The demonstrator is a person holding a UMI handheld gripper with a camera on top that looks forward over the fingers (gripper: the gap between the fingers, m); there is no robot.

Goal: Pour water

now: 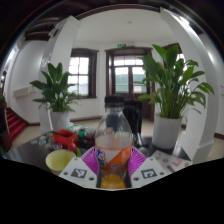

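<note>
Left to right: potted plant [55, 90] by the window; yellow bowl [59, 159] on the dark table [30, 155]; clear bottle [114, 140] with orange liquid low inside, upright between the pink pads [93, 160], which press its sides, so the gripper [114, 168] pinches it; second potted plant [172, 90] in a white pot.

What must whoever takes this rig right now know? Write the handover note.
Hand-held gripper: fingers closed on the clear plastic bottle with orange liquid at its base, held upright.
Nearby: a yellow round bowl sits on the table just left of the bottle; red items lie beyond it.
Done: bottle grasped.
Left: tilt and pour. Whether the cap is off cannot be told.
</note>
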